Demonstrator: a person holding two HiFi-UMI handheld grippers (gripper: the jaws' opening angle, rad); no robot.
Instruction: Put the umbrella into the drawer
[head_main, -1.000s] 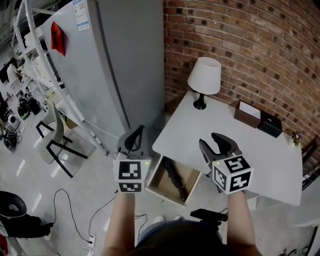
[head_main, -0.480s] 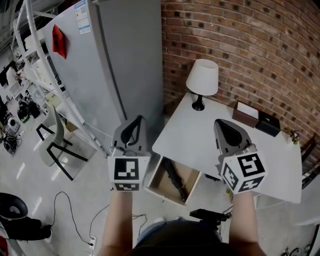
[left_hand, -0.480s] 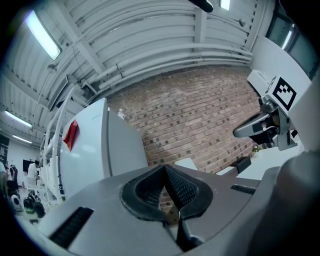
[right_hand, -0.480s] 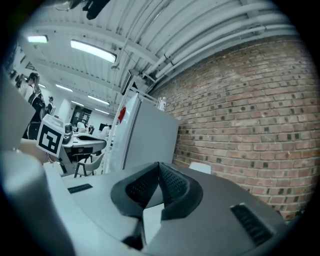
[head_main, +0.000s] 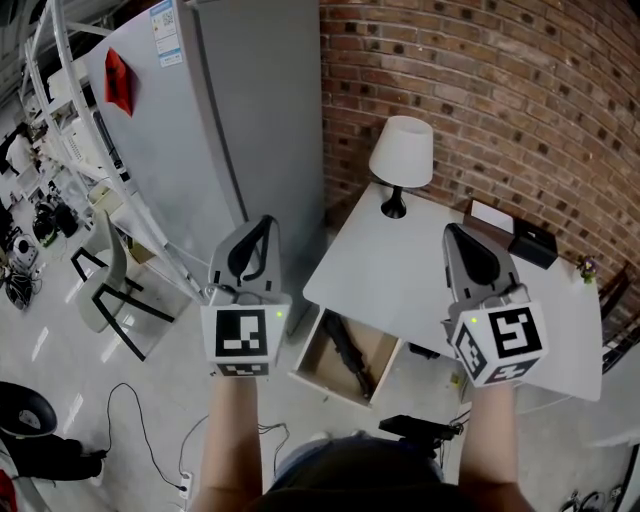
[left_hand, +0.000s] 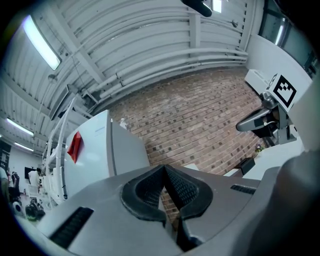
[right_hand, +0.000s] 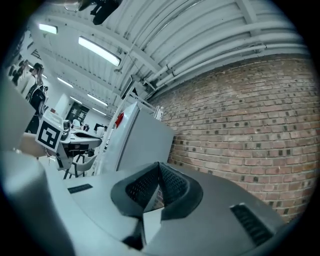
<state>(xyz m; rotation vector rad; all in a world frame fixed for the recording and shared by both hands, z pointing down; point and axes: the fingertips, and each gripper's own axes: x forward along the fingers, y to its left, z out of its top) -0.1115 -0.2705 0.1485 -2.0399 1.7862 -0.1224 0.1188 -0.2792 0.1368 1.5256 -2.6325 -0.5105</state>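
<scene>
Head view shows the slim black folded umbrella (head_main: 348, 352) already lying in the open pale-wood drawer (head_main: 320, 368) under the smooth white table (head_main: 400, 270); your left gripper (head_main: 262, 224) and right gripper (head_main: 456, 234) keep no load, ribbed jaws pressed together on nothing; placing looks done, only closing the drawer may remain.

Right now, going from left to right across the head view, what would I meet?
chair → left gripper → umbrella lying in the open drawer → lamp → right gripper
</scene>
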